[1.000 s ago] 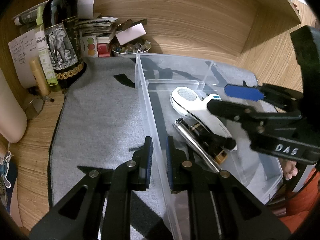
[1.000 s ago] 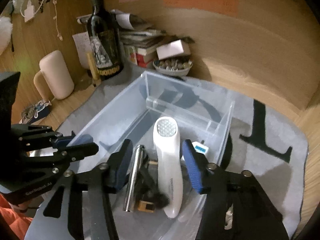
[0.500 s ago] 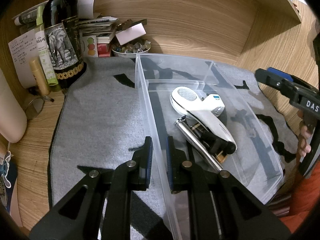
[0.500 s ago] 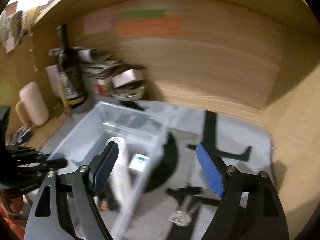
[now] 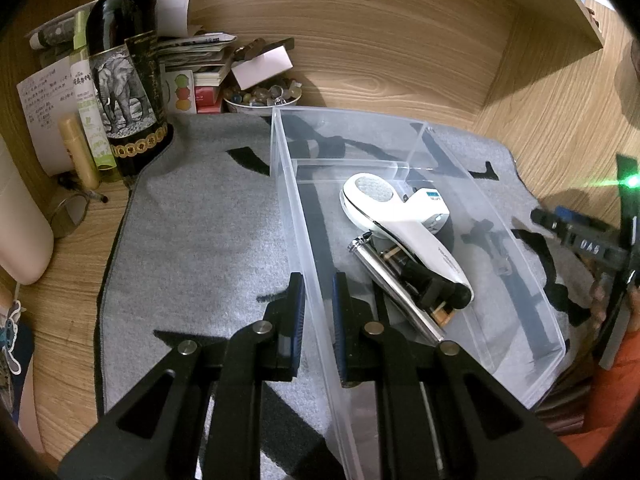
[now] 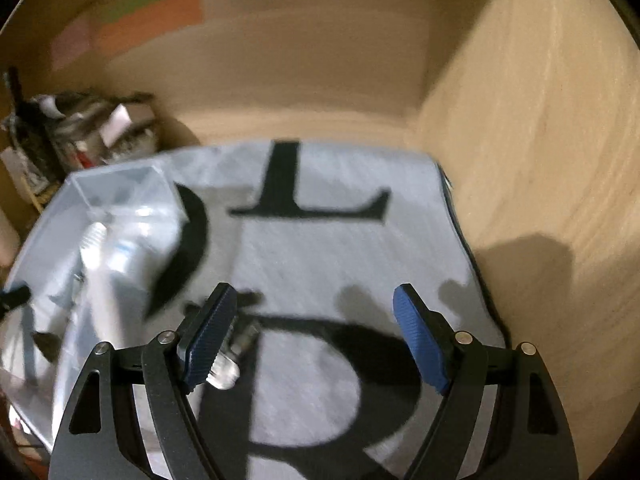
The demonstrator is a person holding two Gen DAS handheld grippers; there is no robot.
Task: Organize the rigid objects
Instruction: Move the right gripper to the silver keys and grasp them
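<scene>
A clear plastic bin (image 5: 516, 248) stands on a grey mat (image 5: 200, 232). In it lie a white handheld device (image 5: 400, 220), a silver metal tube (image 5: 392, 284) and a black-and-brass item (image 5: 432, 284). My left gripper (image 5: 318, 312) is shut on the bin's left wall (image 5: 296, 216). My right gripper (image 6: 314, 340) is open and empty above the mat (image 6: 320, 248) to the right of the bin (image 6: 120, 184). A small clear-and-black item (image 6: 230, 368) lies on the mat by its left finger (image 6: 208, 336); it also shows through the bin wall in the left wrist view (image 5: 492, 240).
A dark wine bottle (image 5: 124, 80), papers, books and a bowl of stones (image 5: 262, 94) crowd the back left corner. A cream cylinder (image 5: 20, 224) lies at the left. Wooden walls close the back and right (image 6: 540, 160). The right wrist view is blurred.
My right gripper has left the bin, swung right over the mat and come down near the small clear item. The left gripper has stayed clamped on the bin wall.
</scene>
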